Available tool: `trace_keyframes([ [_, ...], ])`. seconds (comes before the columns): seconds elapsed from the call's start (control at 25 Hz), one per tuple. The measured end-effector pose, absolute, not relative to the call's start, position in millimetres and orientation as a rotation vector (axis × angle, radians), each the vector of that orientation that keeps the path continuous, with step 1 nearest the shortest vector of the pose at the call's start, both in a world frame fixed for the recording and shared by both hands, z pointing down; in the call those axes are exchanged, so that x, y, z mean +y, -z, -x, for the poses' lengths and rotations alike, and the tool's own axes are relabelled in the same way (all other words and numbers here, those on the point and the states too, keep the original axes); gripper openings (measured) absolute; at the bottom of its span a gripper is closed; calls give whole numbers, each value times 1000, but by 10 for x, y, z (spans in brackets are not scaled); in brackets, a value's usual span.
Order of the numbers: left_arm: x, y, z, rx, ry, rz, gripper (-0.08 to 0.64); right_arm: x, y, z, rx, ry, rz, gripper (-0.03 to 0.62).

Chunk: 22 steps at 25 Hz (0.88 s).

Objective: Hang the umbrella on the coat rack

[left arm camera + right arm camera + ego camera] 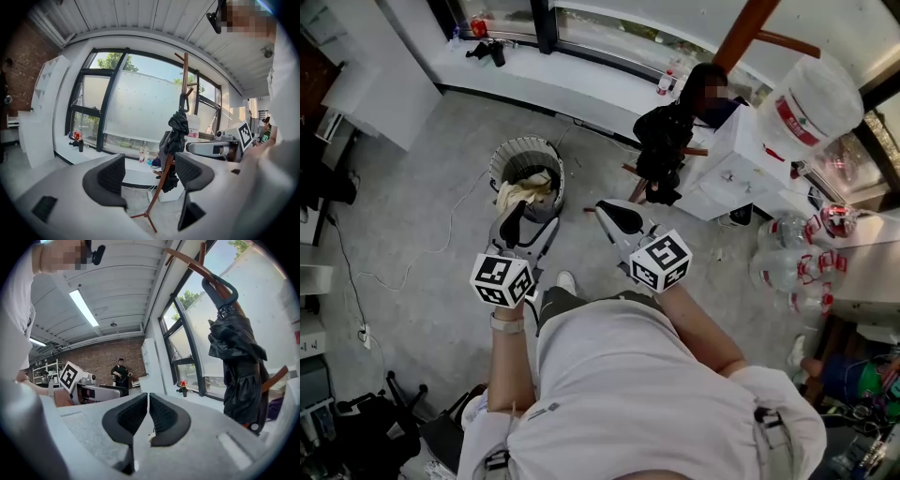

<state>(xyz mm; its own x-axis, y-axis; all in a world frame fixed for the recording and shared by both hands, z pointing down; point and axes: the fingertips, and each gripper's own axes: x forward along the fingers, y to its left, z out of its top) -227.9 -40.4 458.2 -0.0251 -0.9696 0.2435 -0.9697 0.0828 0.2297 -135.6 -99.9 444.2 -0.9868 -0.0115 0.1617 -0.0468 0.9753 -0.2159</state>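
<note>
The folded black umbrella [240, 363] hangs on the wooden coat rack [185, 77]. Its curved handle is hooked over one of the rack's slanting upper arms, and its loose canopy drapes down along the pole. In the head view the rack stands at about 1 o'clock from the person, in front of the window [140, 108] and well apart from both tools.

The left tool [150, 177] is wide open, with a broad gap between its two dark pads and nothing in it. Through that gap its own view shows only the far-off lower pole and splayed feet of the rack on the grey floor [441, 216]. The right tool [148, 420] is all but closed, its pads drawn together to a thin slit, and it holds nothing. The umbrella sits at about 2 o'clock in its view, out of reach.

In the head view both tools are held out side by side in front of the person's chest, left at 11 o'clock and right at 1 o'clock. A round bin [525, 159] with pale cloth in it stands on the floor just beyond the left tool, at 12 o'clock from it. A white water dispenser [736, 169] topped with a large jug [814, 101] stands at 2 o'clock, just right of the rack. In the right gripper view a person [120, 373] in dark clothes stands far off at 10 o'clock, against a brick wall.
</note>
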Motion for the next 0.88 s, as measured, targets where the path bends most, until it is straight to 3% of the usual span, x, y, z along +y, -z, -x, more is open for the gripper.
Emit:
trace_keyframes([
  [0.88,-312,-4706,2037,-1959,21,-1995,331,-858,-4683,1069,-2939,-297,-137,6],
])
